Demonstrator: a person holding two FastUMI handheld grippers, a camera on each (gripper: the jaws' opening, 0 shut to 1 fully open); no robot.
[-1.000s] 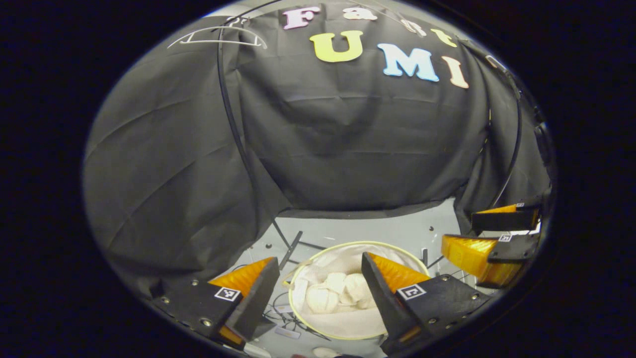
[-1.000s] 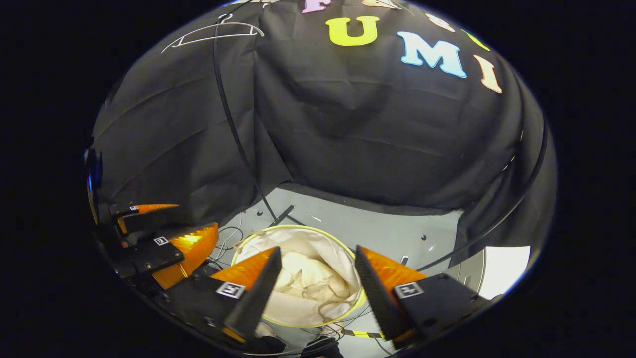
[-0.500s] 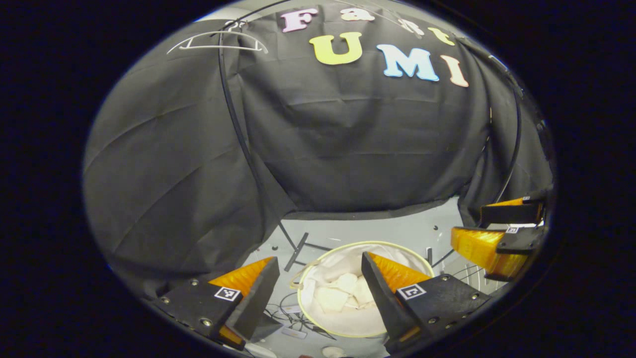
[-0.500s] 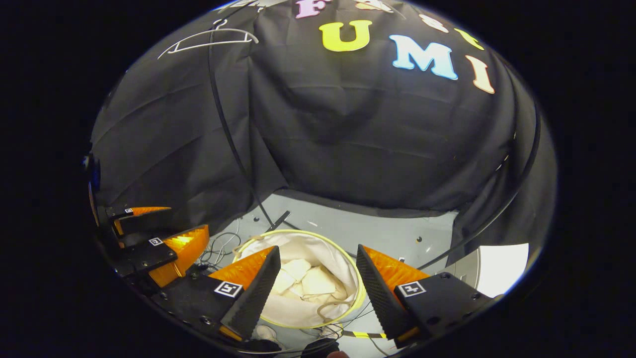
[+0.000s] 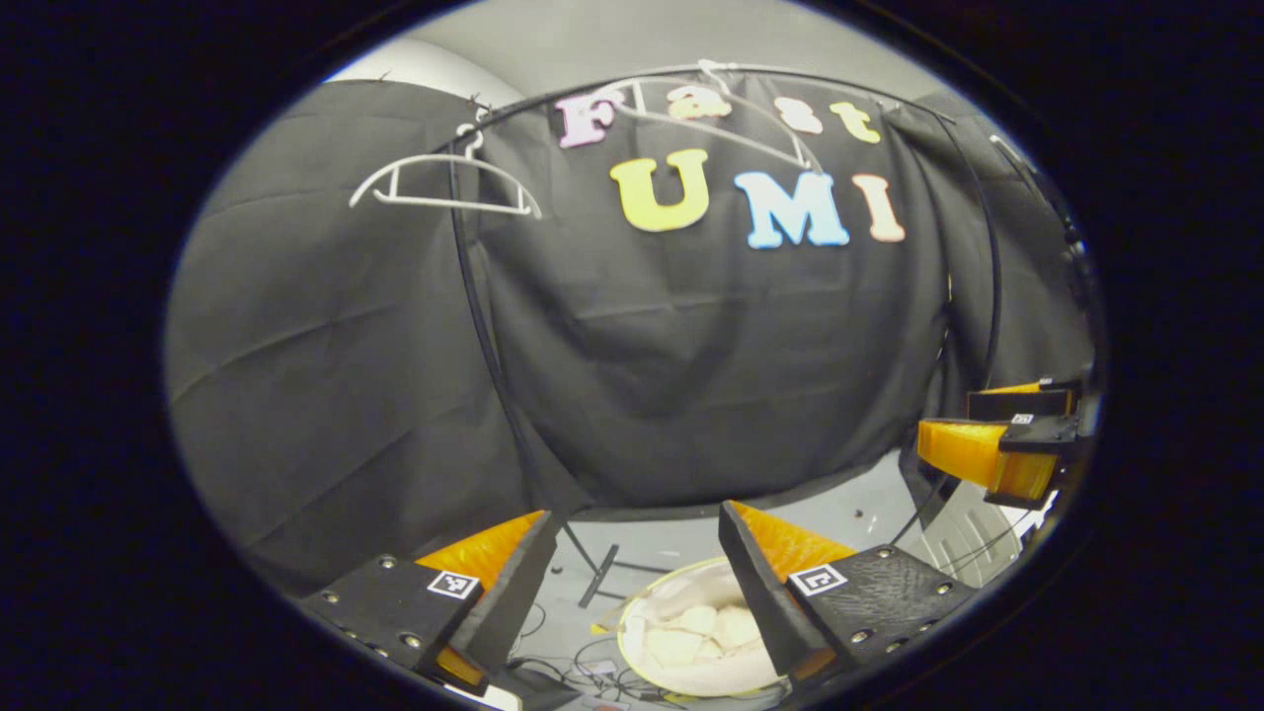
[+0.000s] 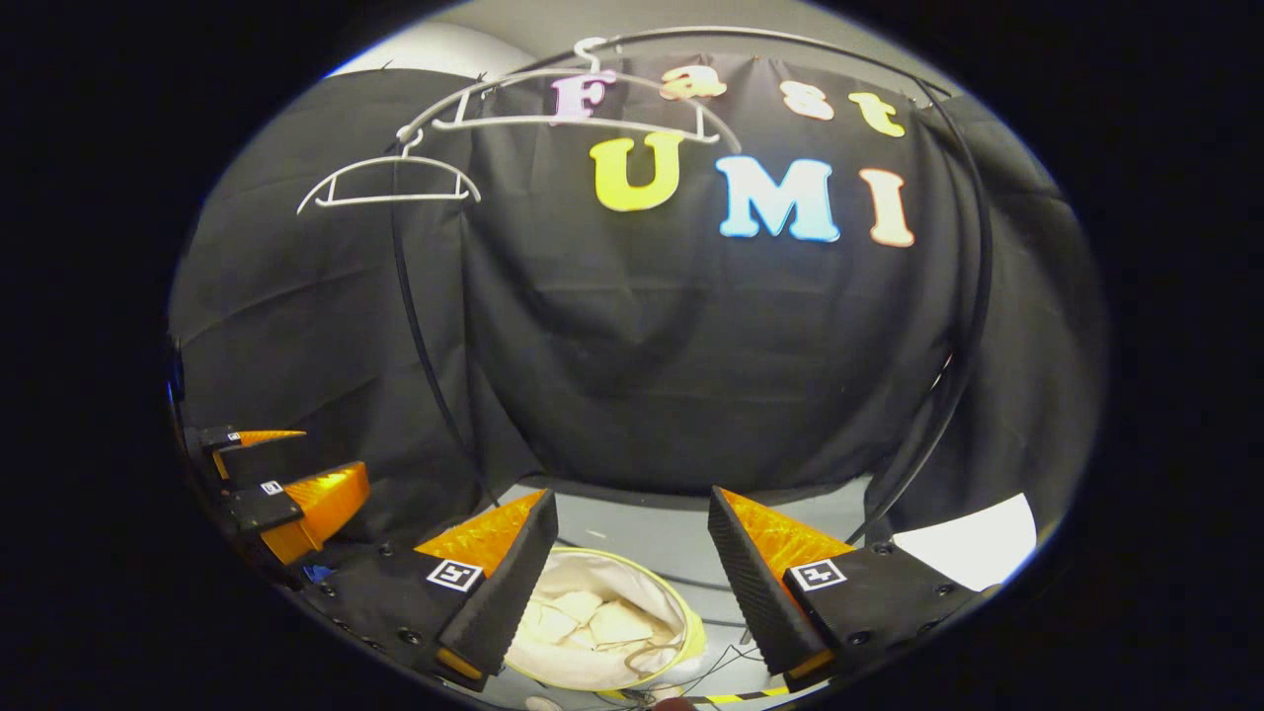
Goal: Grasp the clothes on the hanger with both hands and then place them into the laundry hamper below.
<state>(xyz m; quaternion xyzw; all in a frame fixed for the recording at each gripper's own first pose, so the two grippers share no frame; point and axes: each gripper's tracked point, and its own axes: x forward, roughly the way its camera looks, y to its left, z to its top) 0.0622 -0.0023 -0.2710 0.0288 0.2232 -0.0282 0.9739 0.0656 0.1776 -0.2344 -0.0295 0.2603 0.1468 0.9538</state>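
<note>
already dropped: pale crumpled clothes [image 6: 583,627] inside round white fabric hamper [image 6: 681,617], below both grippers [image 6: 627,553] [image 5: 632,558]. spread apart, empty. likely just retreat.

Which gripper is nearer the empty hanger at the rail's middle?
Right, probably. The right gripper sits below the middle hanger, almost head-on; the left gripper sits below and off to its left.

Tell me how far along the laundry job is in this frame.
Done, by the look of it: pale clothes lie bunched inside the laundry hamper on the floor, and both white hangers on the rail hang bare. In hand: nothing; the left gripper and right gripper are both open and empty above the hamper. Left: no garment on a hanger is visible, so seemingly nothing.
</note>
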